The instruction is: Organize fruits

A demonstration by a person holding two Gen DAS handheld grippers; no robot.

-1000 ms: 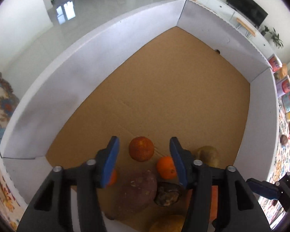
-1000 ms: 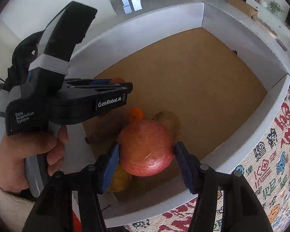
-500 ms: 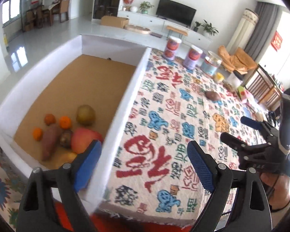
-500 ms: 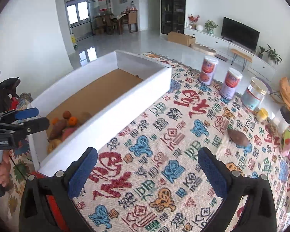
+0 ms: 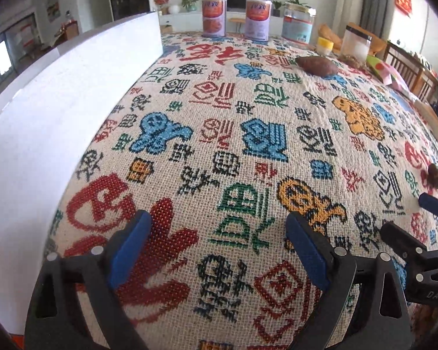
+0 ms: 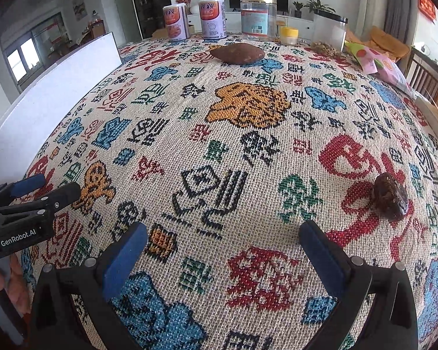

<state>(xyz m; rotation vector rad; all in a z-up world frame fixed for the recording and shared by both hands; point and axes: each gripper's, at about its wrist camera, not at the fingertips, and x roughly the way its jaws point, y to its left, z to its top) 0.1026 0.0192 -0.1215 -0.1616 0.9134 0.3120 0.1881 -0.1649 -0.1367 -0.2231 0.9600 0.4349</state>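
A brown sweet potato [image 6: 237,53] lies far across the patterned tablecloth; it also shows in the left wrist view [image 5: 316,65]. A small dark wrinkled fruit [image 6: 390,196] lies on the cloth just beyond and right of my right gripper [image 6: 223,250], which is open and empty; the fruit also shows in the left wrist view [image 5: 435,176]. My left gripper [image 5: 219,242] is open and empty low over the cloth, beside the white box wall [image 5: 58,93]. The inside of the box is hidden.
Two printed cans [image 6: 194,19], a clear jar [image 6: 258,14], a small yellow-lidded jar [image 6: 289,35], a clear container [image 6: 330,32] and a snack bag [image 6: 376,61] stand at the far edge. The box wall [image 6: 55,87] runs along the left.
Both grippers have left the box and dropped low over the tablecloth. The red apple the right gripper held a second ago is out of its jaws and lies in the box.
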